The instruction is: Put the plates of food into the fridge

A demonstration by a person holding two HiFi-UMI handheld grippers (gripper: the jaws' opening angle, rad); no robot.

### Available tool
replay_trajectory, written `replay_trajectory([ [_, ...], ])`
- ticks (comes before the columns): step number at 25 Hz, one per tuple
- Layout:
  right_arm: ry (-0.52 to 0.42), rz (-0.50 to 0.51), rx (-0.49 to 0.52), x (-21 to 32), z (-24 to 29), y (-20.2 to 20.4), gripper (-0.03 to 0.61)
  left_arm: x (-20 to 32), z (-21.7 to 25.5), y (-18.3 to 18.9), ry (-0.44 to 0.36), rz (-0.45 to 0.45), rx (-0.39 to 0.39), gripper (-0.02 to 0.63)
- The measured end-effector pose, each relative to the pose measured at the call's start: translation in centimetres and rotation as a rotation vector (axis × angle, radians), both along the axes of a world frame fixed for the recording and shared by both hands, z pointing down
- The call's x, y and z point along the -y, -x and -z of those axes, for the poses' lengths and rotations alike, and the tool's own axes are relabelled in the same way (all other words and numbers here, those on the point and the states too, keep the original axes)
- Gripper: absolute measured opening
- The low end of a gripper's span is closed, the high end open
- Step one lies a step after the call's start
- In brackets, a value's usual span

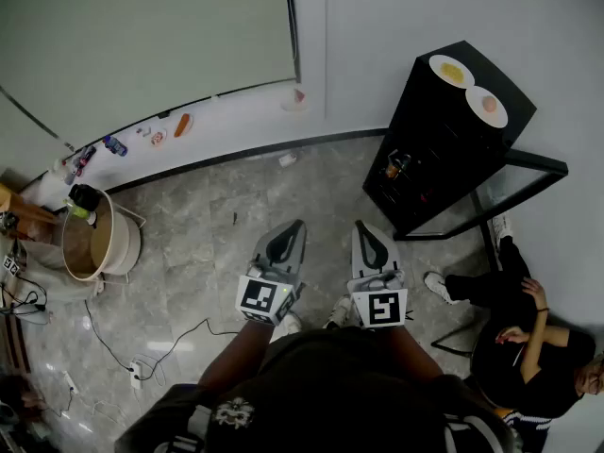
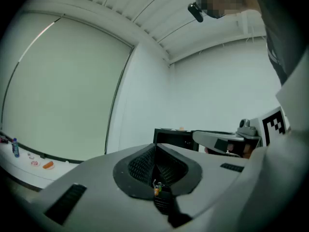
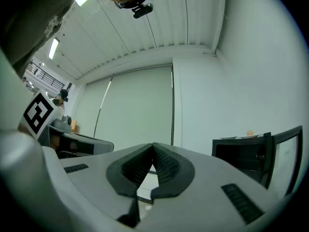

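Two white plates rest on top of the black fridge [image 1: 444, 149]: one with yellow food [image 1: 452, 71], one with pinkish food [image 1: 487, 106]. The fridge's glass door [image 1: 514, 192] stands open to the right, and items sit on a shelf inside. My left gripper [image 1: 293, 229] and right gripper [image 1: 366, 231] are held side by side above the floor, well short of the fridge, both shut and empty. In the left gripper view the shut left gripper [image 2: 155, 149] points toward the fridge [image 2: 174, 137]. In the right gripper view the shut right gripper [image 3: 153, 149] has the fridge [image 3: 251, 158] at its right.
A person [image 1: 528, 338] sits on the floor right of the open door, legs stretched toward the fridge. A round bin [image 1: 94, 243] stands at the left. A white ledge [image 1: 189, 130] along the wall carries small items. A cable and power strip [image 1: 142, 366] lie on the floor.
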State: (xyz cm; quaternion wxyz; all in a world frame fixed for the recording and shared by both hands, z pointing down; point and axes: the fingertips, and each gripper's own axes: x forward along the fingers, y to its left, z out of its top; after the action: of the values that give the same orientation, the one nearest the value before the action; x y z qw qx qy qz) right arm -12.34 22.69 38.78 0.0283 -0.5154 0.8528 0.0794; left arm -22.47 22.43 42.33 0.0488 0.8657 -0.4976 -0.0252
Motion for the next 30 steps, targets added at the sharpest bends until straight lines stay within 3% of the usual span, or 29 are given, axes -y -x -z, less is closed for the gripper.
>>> replay_trajectory([
  [9,-0.014,0.01,0.039,-1.4,0.6,2.2,0.025,-2.0,0.6,1.3,-0.032,-0.015,0.005,0.026],
  [17,-0.012,-0.014,0.097,-2.1,0.6,1.2,0.025,-2.1,0.7,2.0,-0.017,0.003,-0.035,0.026],
  [26,-0.012,-0.008,0.094,-1.2,0.5,-0.4,0.025,-1.3,0.5,0.4,0.001,-0.013,-0.013,0.026],
  [30,-0.022,-0.012,0.087,-0.3,0.6,-1.7,0.025,0.2,0.2,0.0,0.025,0.011,-0.084,0.026],
])
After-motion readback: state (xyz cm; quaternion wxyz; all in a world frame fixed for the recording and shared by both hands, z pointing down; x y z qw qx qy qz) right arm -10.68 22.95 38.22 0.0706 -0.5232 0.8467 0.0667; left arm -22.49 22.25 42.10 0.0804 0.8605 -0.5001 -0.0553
